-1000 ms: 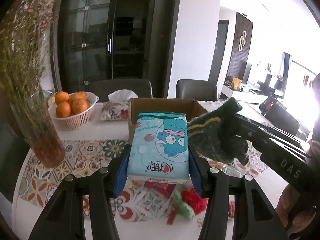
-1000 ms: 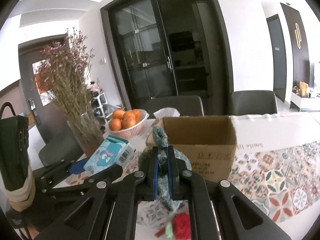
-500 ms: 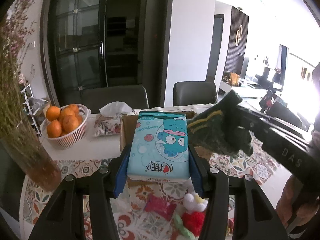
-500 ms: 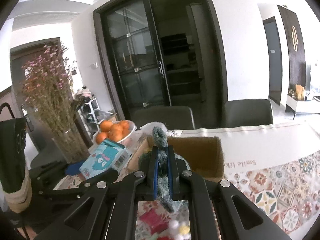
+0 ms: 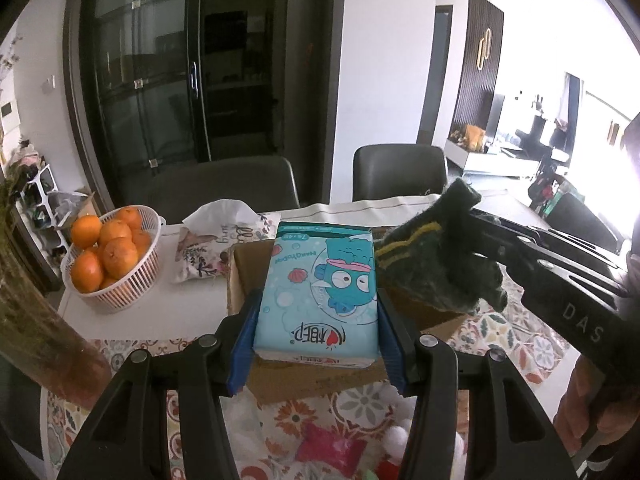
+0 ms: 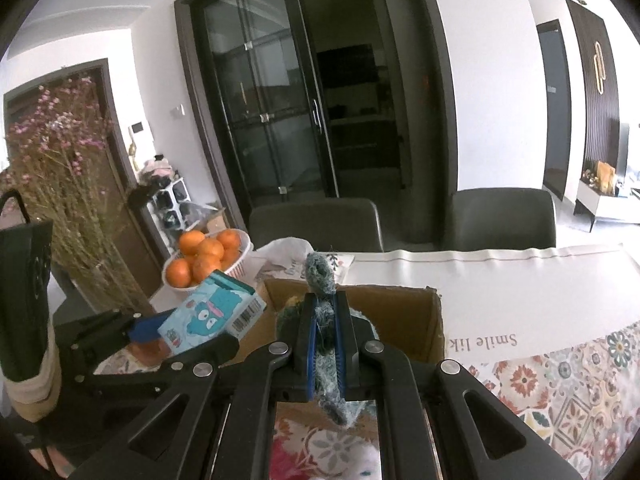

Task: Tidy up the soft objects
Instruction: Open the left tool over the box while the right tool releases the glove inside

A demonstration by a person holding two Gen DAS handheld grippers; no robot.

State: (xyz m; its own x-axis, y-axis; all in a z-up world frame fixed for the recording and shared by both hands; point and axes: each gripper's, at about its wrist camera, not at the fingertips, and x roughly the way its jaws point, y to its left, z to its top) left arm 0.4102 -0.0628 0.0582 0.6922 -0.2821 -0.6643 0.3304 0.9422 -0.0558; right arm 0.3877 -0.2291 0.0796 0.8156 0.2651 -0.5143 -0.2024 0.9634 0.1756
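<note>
You have carried both loads up over the cardboard box (image 5: 280, 380): your left gripper (image 5: 316, 320) clamps the tissue pack (image 5: 318, 292), your right gripper (image 6: 323, 344) pinches the green glove (image 6: 320, 280), ready for release.

Basket of oranges (image 5: 107, 258) — beside dried flowers (image 6: 60, 184).

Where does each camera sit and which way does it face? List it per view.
Left wrist: on the left tongs, facing the cardboard box; they clamp a tissue pack; a hand shows.
Right wrist: on the right tongs, facing the same box; they clamp a green glove.
Shared: box, pack, glove, orange basket.
</note>
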